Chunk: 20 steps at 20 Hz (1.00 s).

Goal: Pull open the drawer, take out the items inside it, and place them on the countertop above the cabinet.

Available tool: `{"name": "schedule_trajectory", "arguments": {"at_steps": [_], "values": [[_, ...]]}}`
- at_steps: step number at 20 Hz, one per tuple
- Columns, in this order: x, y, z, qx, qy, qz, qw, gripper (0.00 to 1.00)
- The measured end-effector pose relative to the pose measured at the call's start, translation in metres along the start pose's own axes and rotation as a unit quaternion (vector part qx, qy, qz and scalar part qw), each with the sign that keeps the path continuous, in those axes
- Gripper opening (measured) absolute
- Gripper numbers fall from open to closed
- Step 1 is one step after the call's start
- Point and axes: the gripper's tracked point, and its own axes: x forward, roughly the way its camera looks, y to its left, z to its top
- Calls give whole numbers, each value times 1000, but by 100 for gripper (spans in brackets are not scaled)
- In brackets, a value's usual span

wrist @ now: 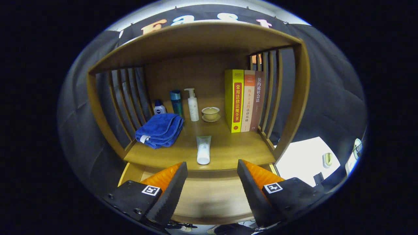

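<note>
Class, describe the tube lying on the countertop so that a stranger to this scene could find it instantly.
Start at the wooden countertop with slatted sides. Just beyond the open gripper, between the blue towel and the upright books, lies a white tube. Unlike the bottles standing behind, it lies flat, cap toward the fingers.

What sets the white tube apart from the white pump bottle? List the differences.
The white tube lies flat at the countertop's front edge, just beyond the open claw; the pump bottle stands upright far back, beside a teal bottle and a bowl. The tube has a green-tinted end and flat cap; the pump bottle has a spout on top. Both are mostly white.
</note>
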Motion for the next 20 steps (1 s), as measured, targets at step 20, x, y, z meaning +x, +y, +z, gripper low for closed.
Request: {"name": "schedule_trajectory", "arguments": {"at_steps": [20], "values": [[-70,-40,-187,-20,-107,-81,991,99]]}}
